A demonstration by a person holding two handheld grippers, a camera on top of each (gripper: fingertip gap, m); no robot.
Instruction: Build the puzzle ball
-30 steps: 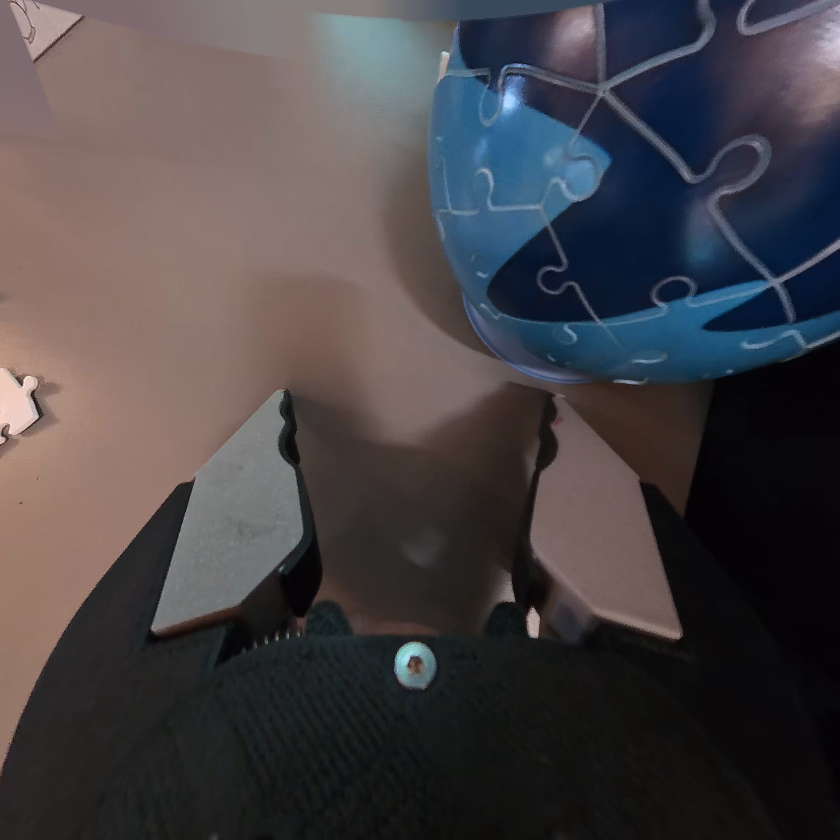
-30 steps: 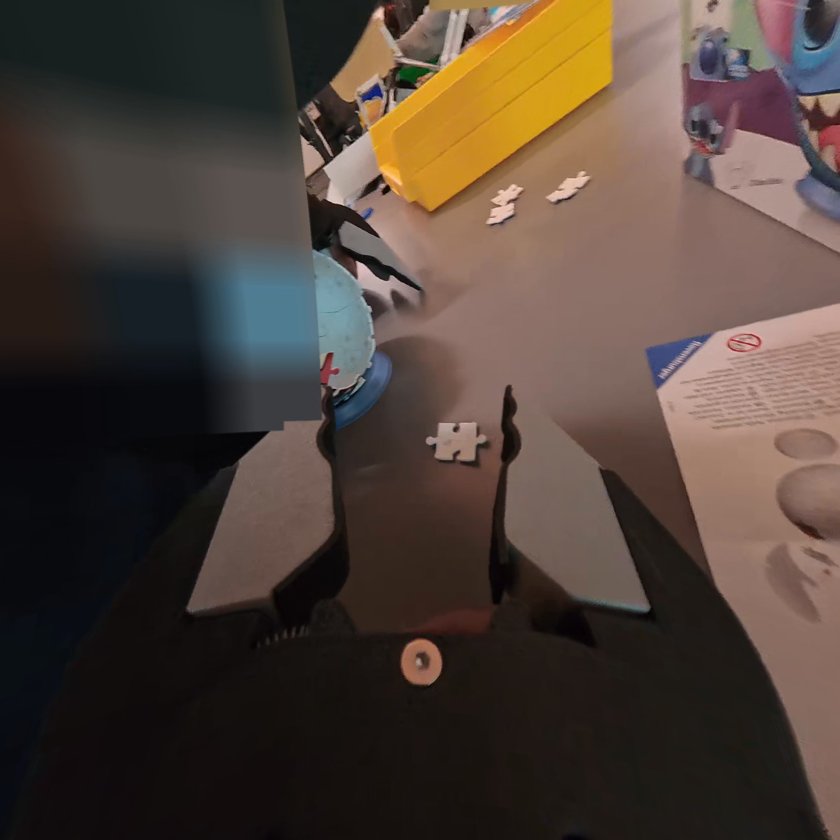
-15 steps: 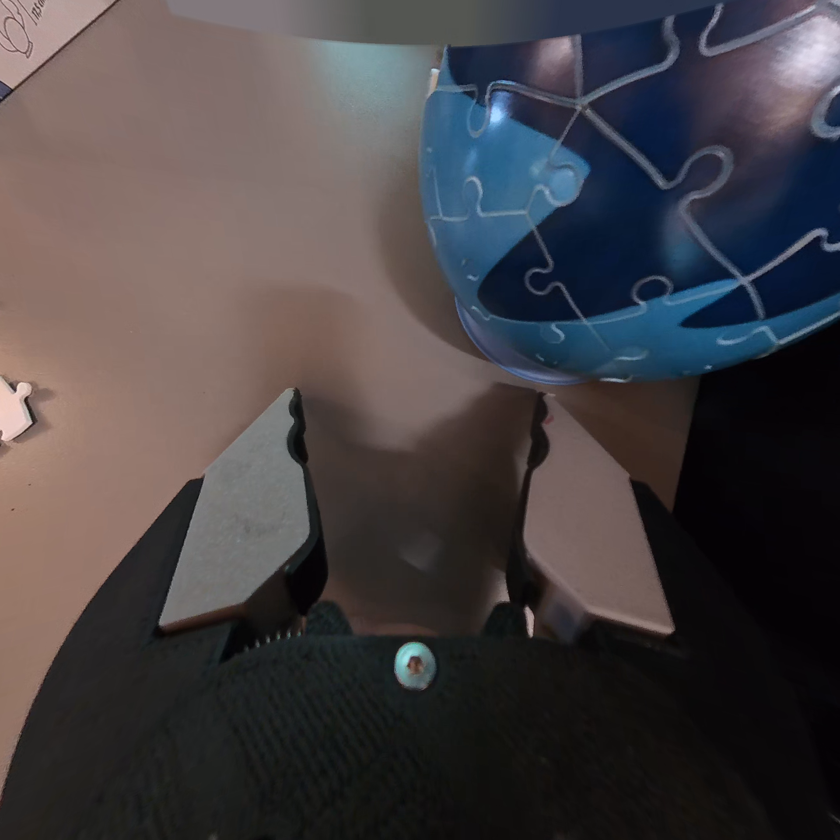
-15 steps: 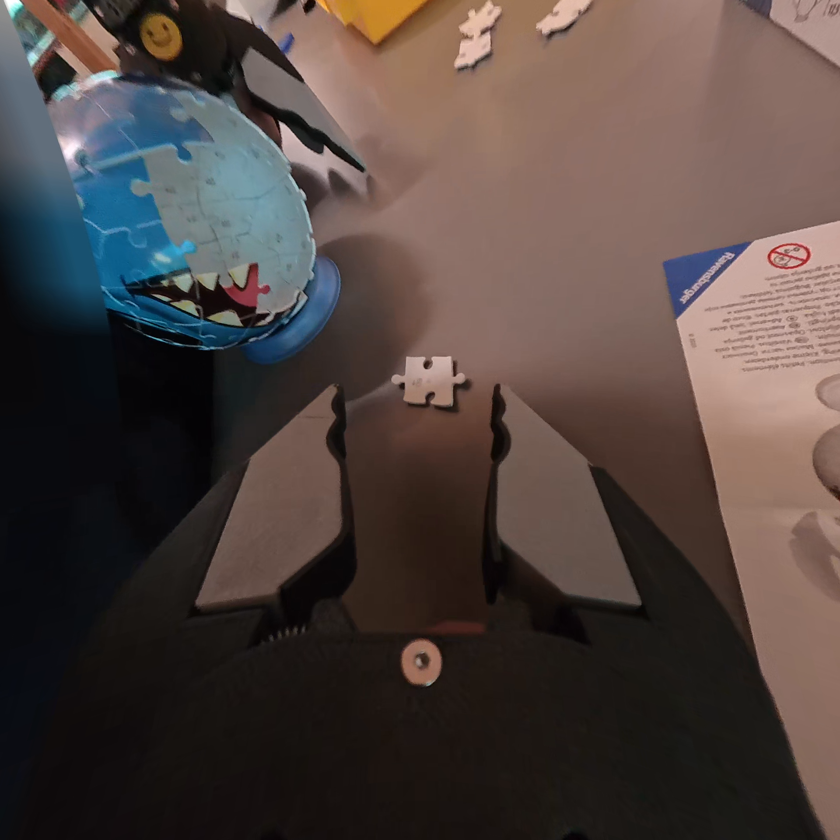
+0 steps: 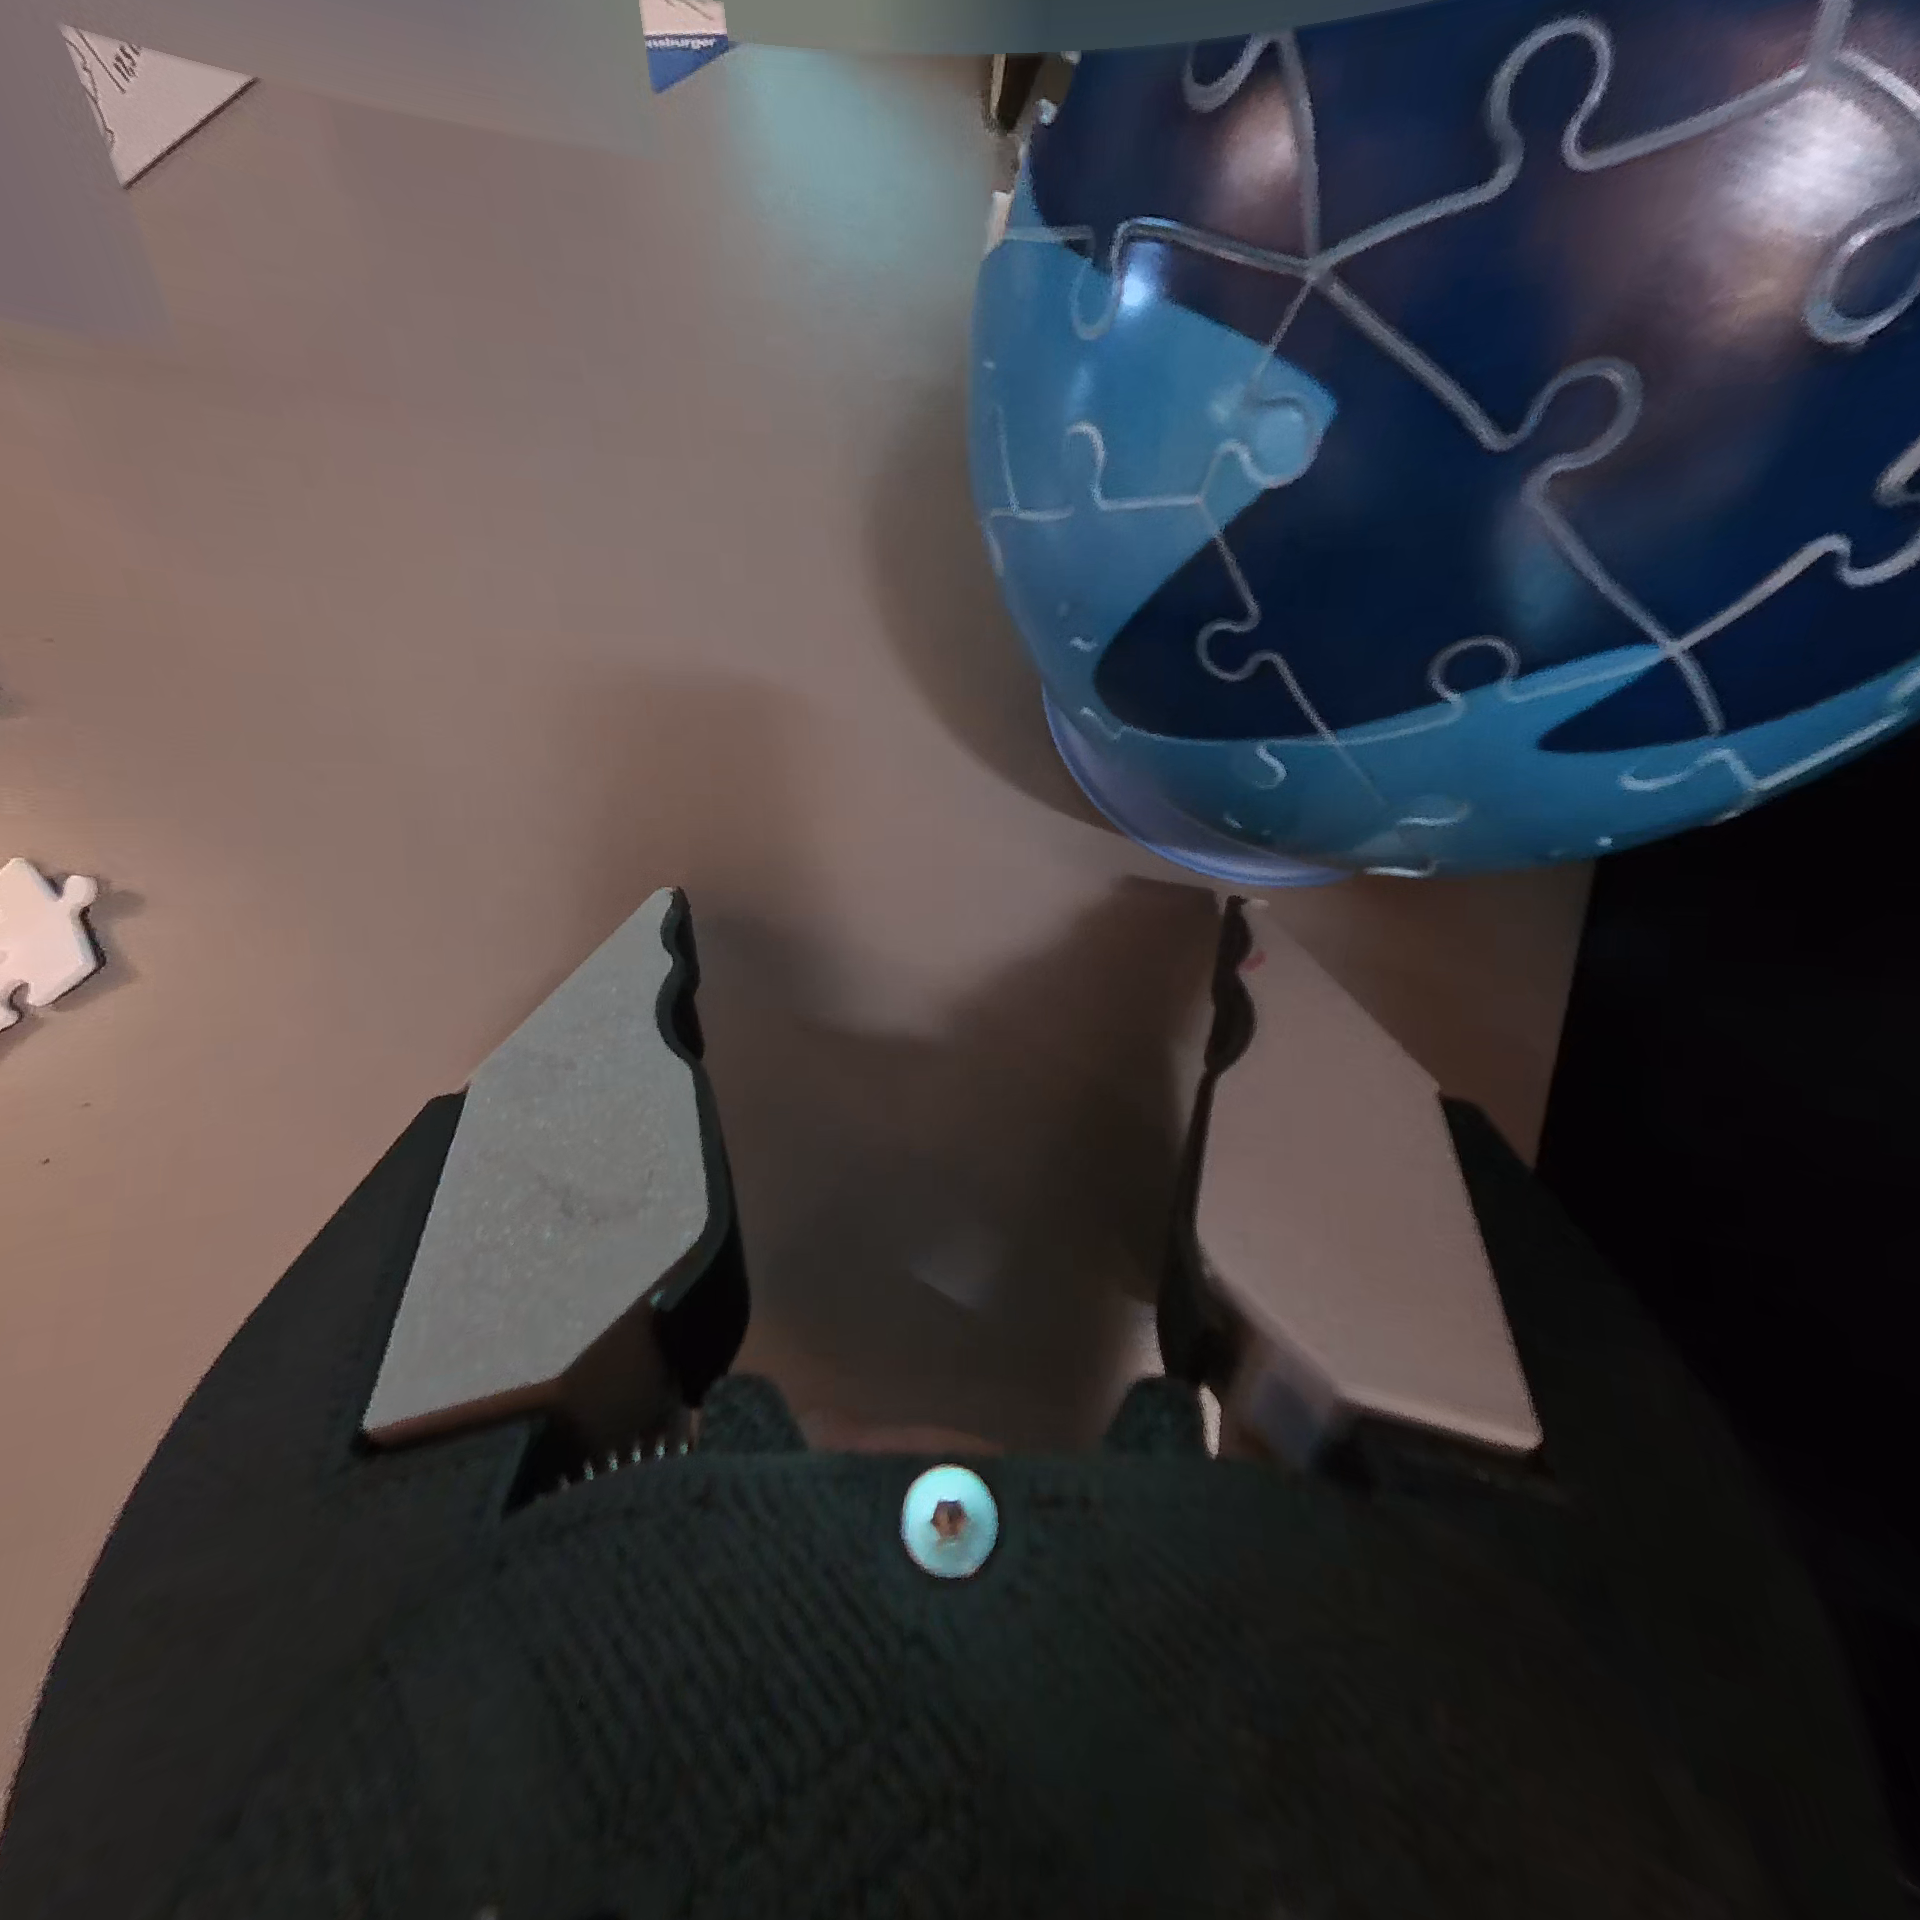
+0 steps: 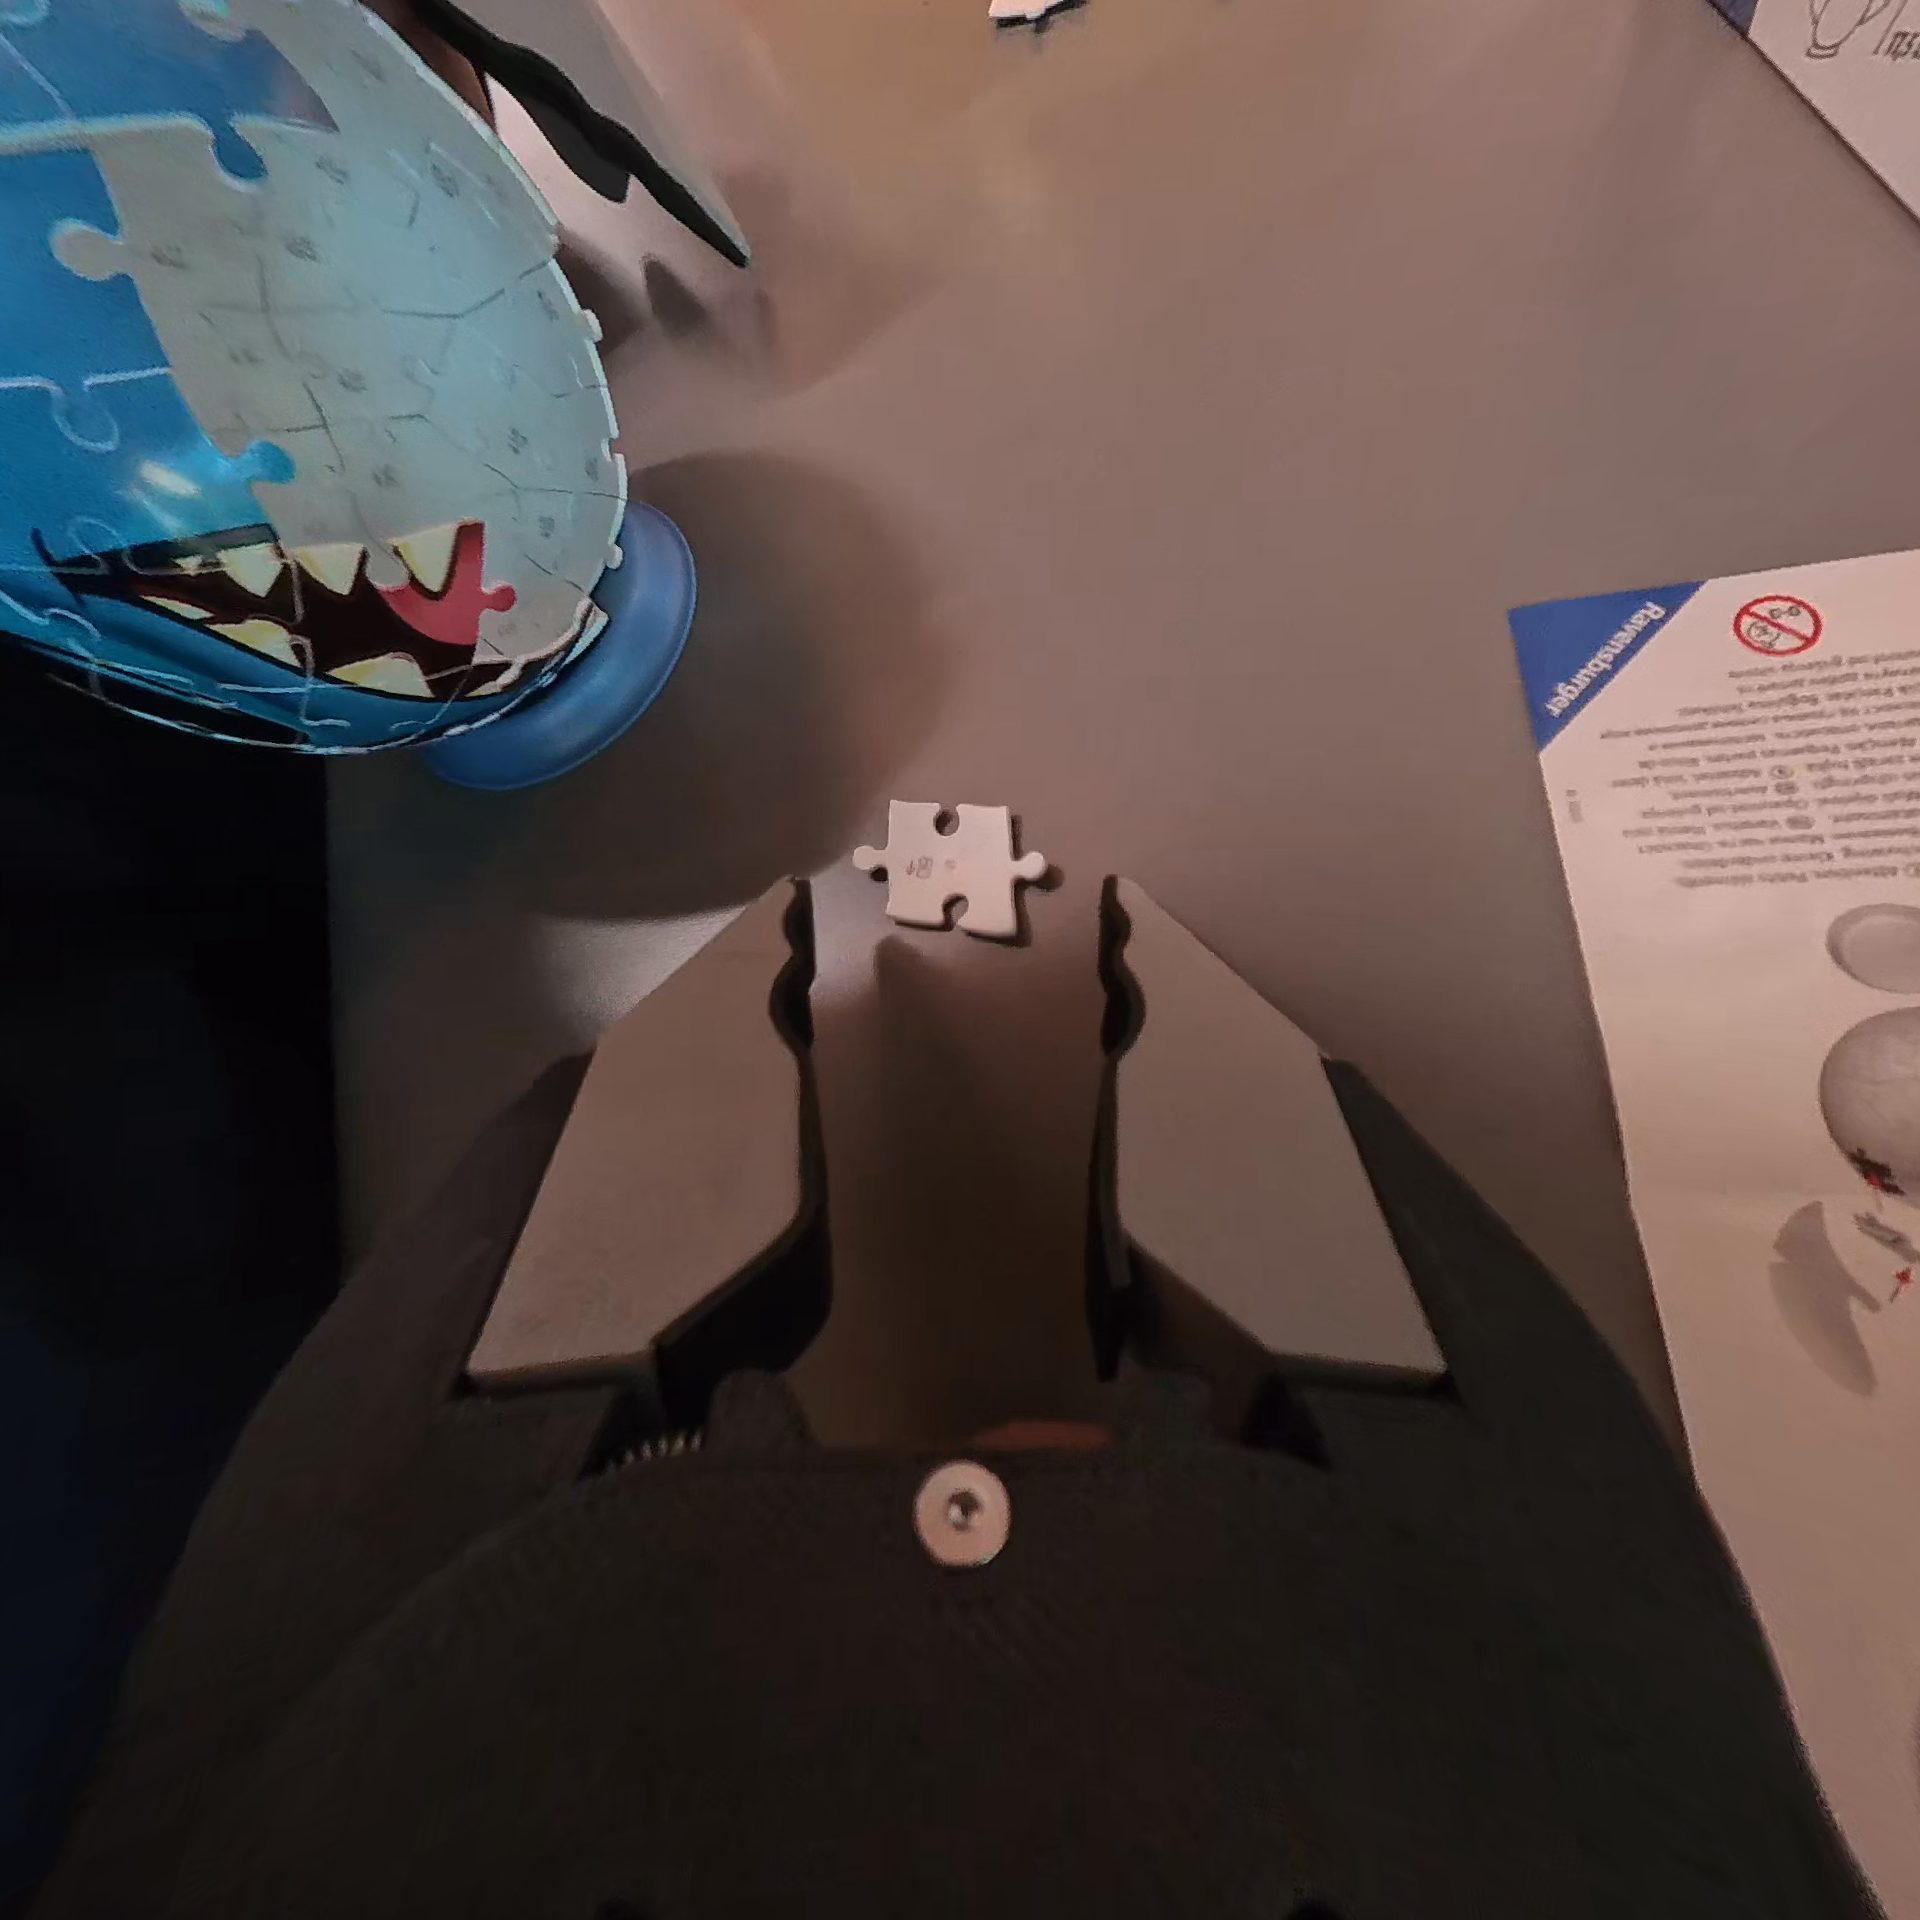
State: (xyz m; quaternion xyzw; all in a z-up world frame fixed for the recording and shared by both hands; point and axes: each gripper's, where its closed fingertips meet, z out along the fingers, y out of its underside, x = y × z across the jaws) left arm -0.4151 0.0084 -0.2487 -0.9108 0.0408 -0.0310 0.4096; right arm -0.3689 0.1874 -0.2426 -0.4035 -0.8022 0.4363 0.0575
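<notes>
Just beyond right gripper [image 6: 951,883], spread and empty: loose piece [image 6: 951,868] white-side up on table [image 6: 1299,416], likely lined up for pickup. Beside left gripper [image 5: 951,914], also spread, empty: ball [image 5: 1455,499], seemingly awaiting steadying.

right tool [image 6: 951,883]: we see bare tabletop [image 6: 1299,436] ahead, only a loose piece [image 6: 951,868] at its tips | puzzle ball [image 6: 301,416] blocks left | instruction sheet [image 6: 1745,935] borders right
</notes>
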